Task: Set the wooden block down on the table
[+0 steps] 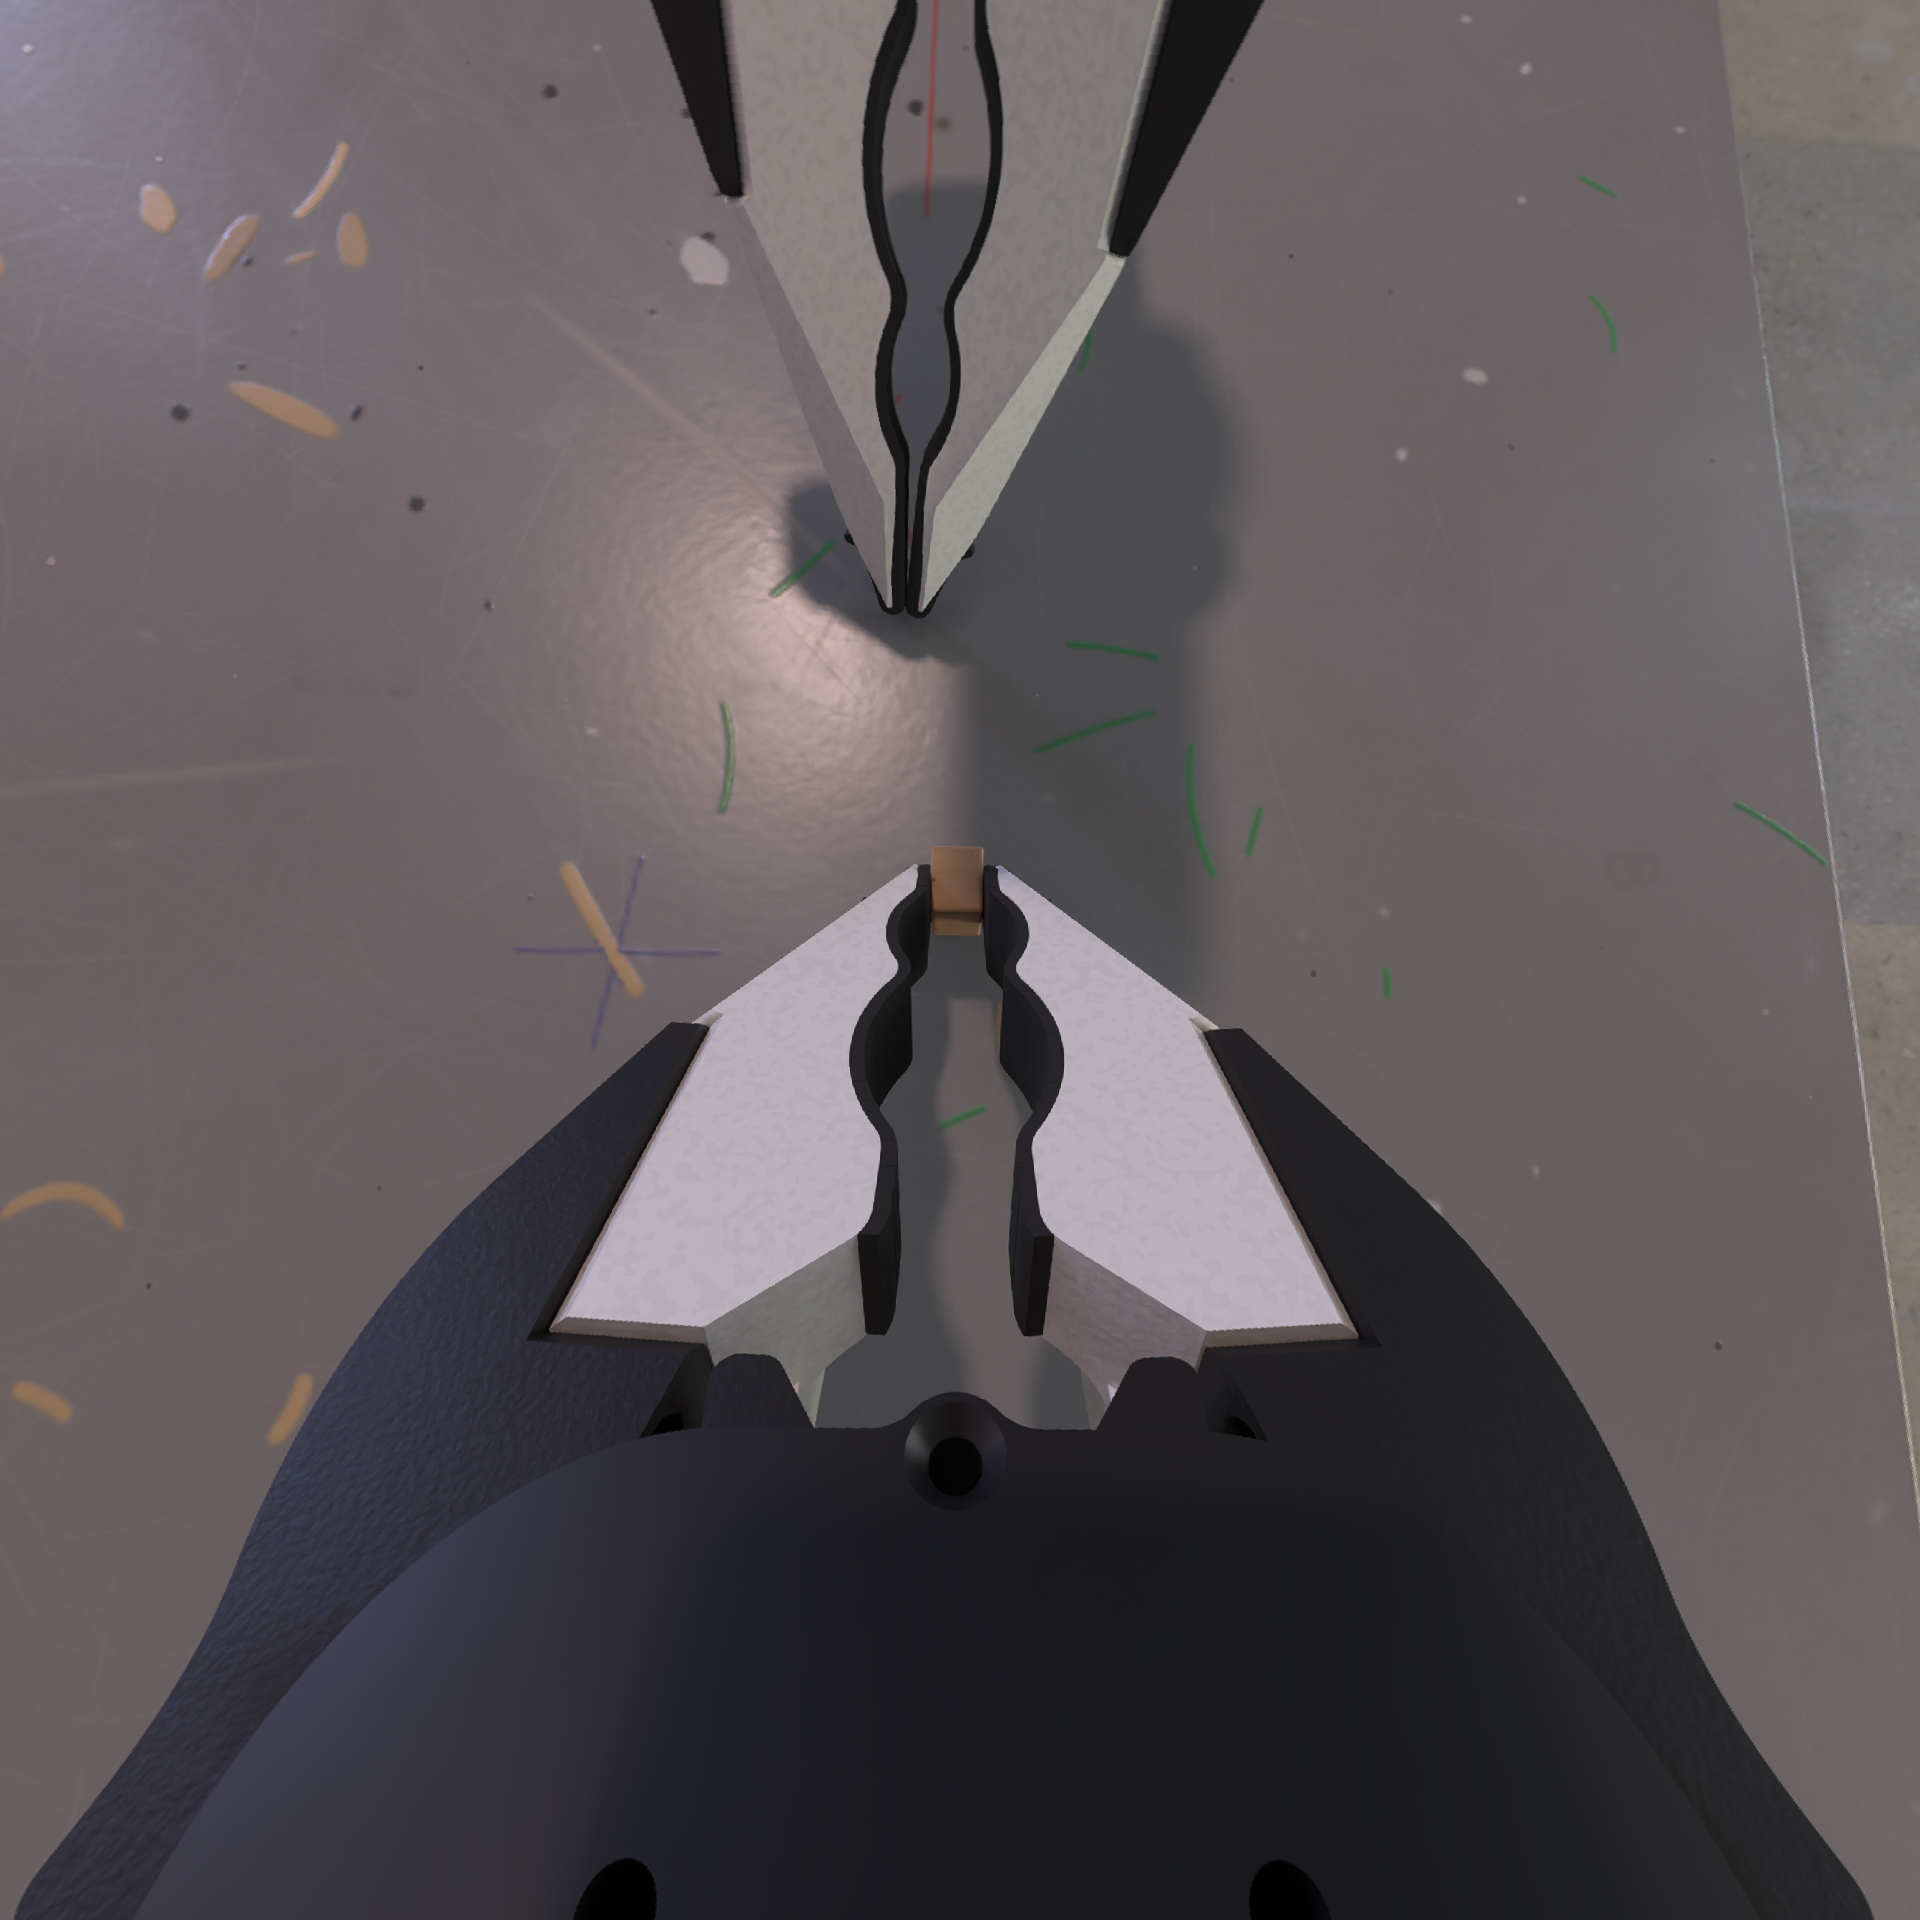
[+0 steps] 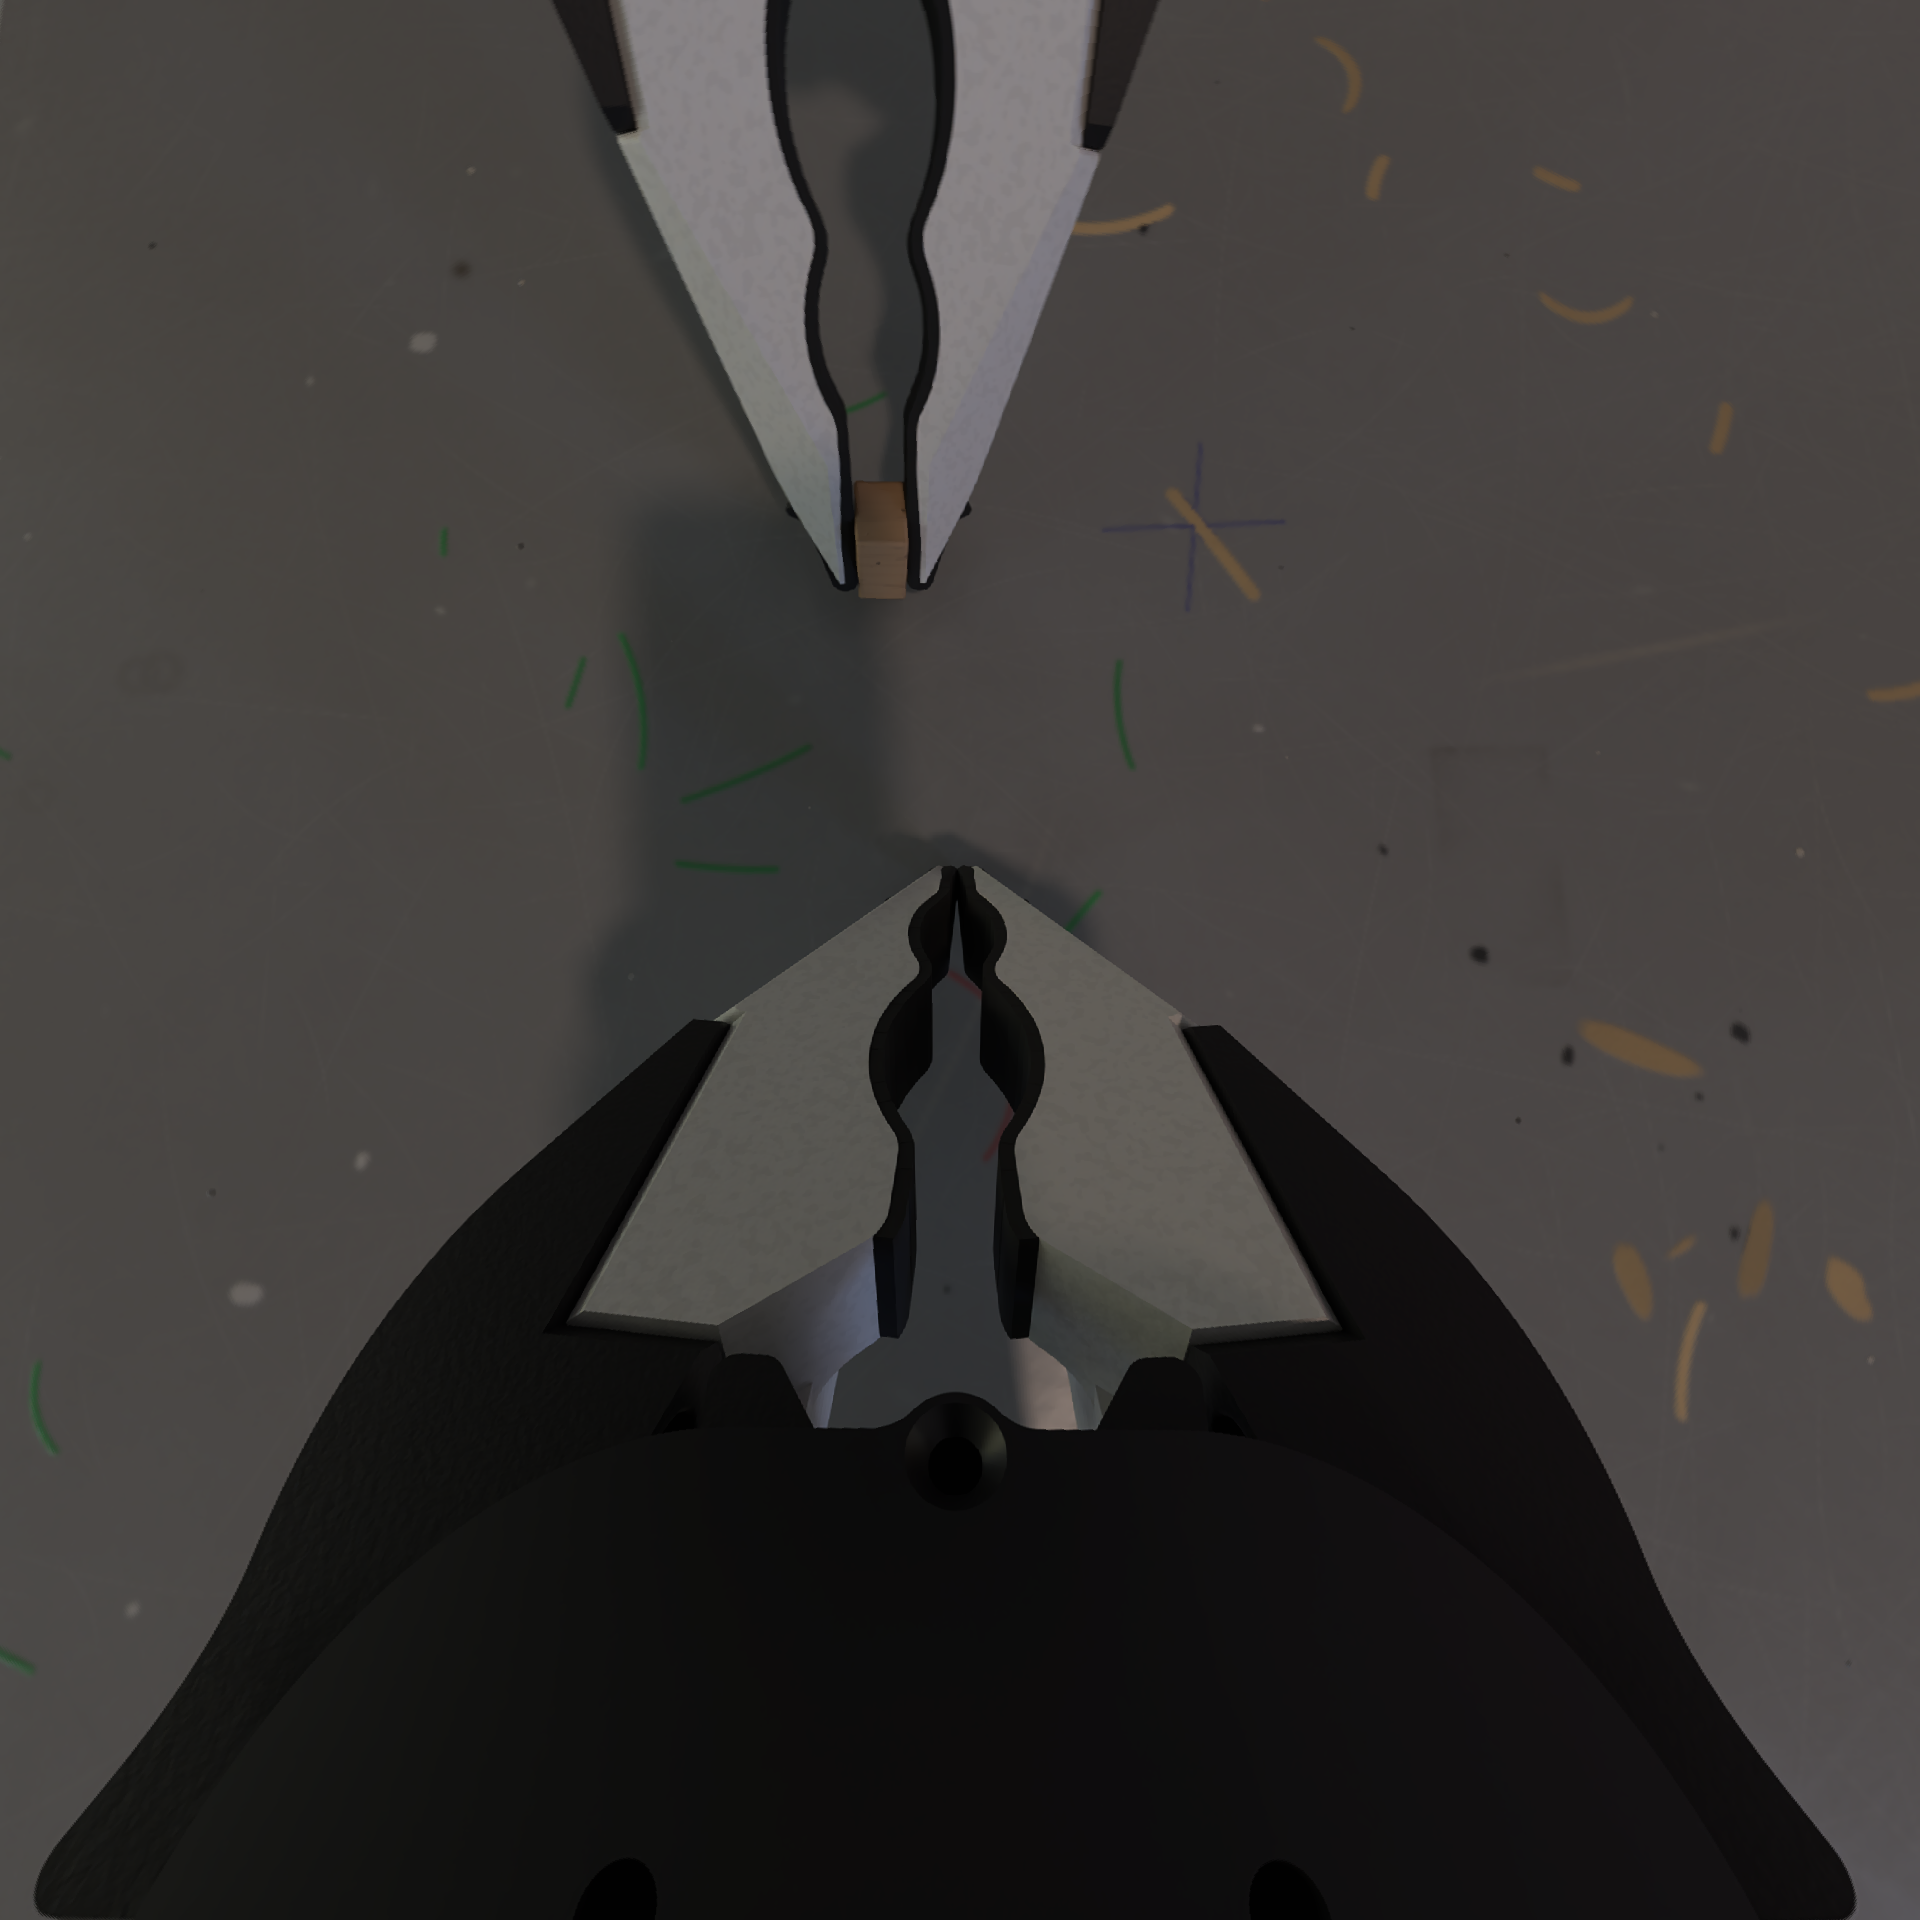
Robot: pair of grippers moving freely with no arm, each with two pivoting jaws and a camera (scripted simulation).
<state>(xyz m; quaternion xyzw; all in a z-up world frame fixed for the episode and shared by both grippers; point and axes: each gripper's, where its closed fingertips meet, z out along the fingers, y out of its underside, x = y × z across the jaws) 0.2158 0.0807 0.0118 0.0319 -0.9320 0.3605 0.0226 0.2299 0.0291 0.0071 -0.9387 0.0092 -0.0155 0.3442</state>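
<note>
A small tan wooden block [image 1: 957, 891] is pinched between the tips of my left gripper [image 1: 957, 883], above the grey table [image 1: 416, 675]. The right wrist view shows the same block [image 2: 882, 540] between the left gripper's tips [image 2: 882, 577] from the opposite side. My right gripper [image 2: 957, 875] is shut with nothing between its tips. In the left wrist view it [image 1: 902, 603] points toward me from the far side, its tips a short way from the block. Whether the block touches the table I cannot tell.
The table carries painted marks: tan strokes [image 1: 283, 407], green strokes [image 1: 1095, 731] and a thin blue cross [image 1: 618, 951]. The table's right edge [image 1: 1808, 727] runs along the right of the left wrist view, with a lighter floor beyond.
</note>
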